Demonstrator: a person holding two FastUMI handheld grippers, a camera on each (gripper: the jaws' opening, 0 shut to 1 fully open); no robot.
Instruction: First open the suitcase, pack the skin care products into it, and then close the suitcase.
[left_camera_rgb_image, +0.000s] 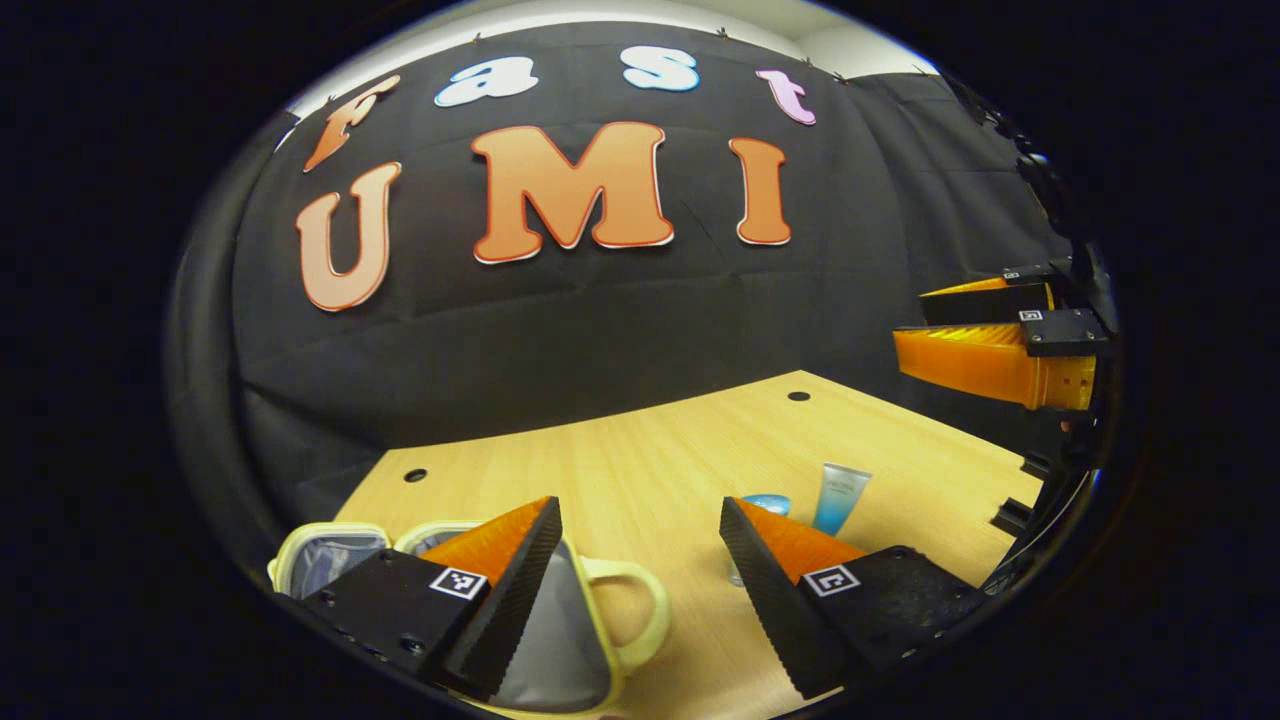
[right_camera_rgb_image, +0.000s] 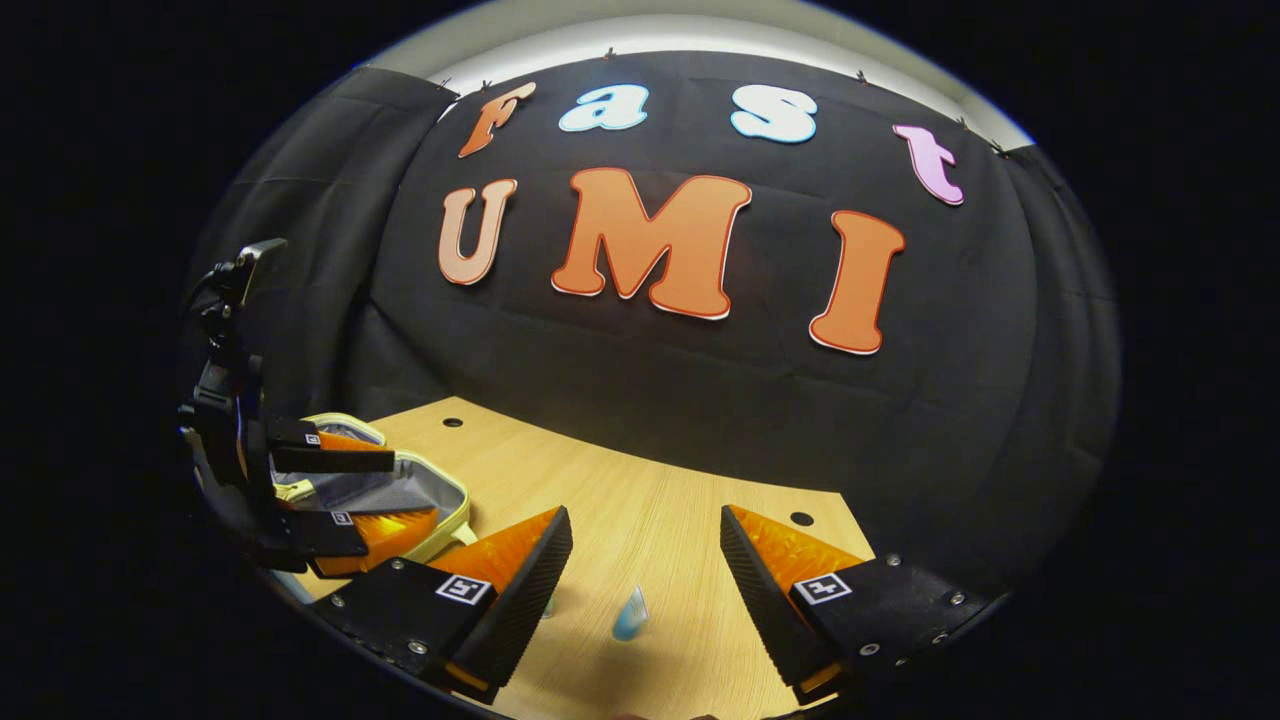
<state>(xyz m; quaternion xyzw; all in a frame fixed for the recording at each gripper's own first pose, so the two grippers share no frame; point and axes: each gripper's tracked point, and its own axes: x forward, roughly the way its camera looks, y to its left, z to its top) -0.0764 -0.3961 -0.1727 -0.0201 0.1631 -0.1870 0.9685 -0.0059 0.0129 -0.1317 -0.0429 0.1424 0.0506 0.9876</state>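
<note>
Both grippers spread, holding nothing — right gripper (right_camera_rgb_image: 645, 560) above blue tube (right_camera_rgb_image: 630, 613), left gripper (left_camera_rgb_image: 640, 560) beside open suitcase (left_camera_rgb_image: 560, 650).

Booth interior: black cloth wall (right_camera_rgb_image: 700, 400) behind a light wooden table (left_camera_rgb_image: 650, 470) with round holes; pale ceiling strip (right_camera_rgb_image: 700, 35) above.

place: recording booth | black cloth wall (right_camera_rgb_image: 700, 400) hanging behind | wooden table (left_camera_rgb_image: 650, 470) with drilled holes sitting in front
</note>
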